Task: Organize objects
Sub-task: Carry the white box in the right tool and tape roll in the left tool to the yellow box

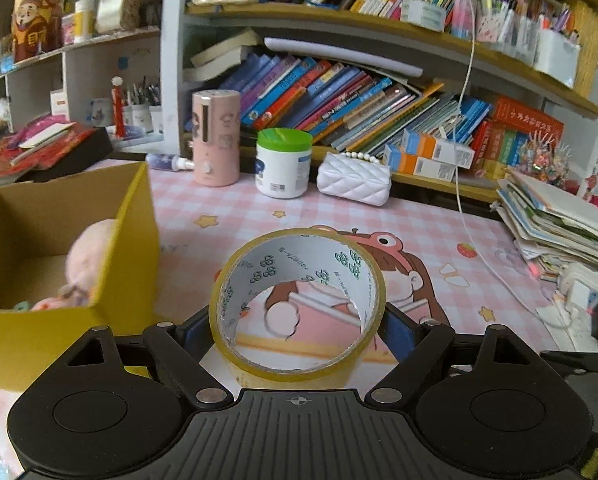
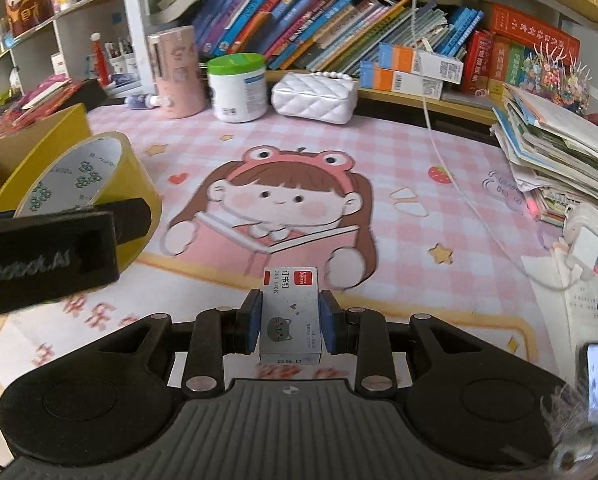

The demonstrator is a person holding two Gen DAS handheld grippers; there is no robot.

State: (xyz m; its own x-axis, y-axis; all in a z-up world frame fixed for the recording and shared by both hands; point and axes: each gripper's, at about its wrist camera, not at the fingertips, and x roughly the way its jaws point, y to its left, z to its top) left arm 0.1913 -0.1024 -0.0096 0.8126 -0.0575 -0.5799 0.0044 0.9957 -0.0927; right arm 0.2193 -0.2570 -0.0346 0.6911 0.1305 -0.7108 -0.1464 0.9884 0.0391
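Pink desk mat (image 1: 219, 200), yellow cardboard box (image 1: 131, 216) holding pink plush toy (image 1: 87, 256)

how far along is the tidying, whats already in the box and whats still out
Done: a pink plush toy already lies in the yellow box. In hand: the left gripper holds a roll of tape beside the box, and the right gripper is shut on a small staple box above the mat. Left: both still need dropping in. The white purse and green-lidded jar may follow.
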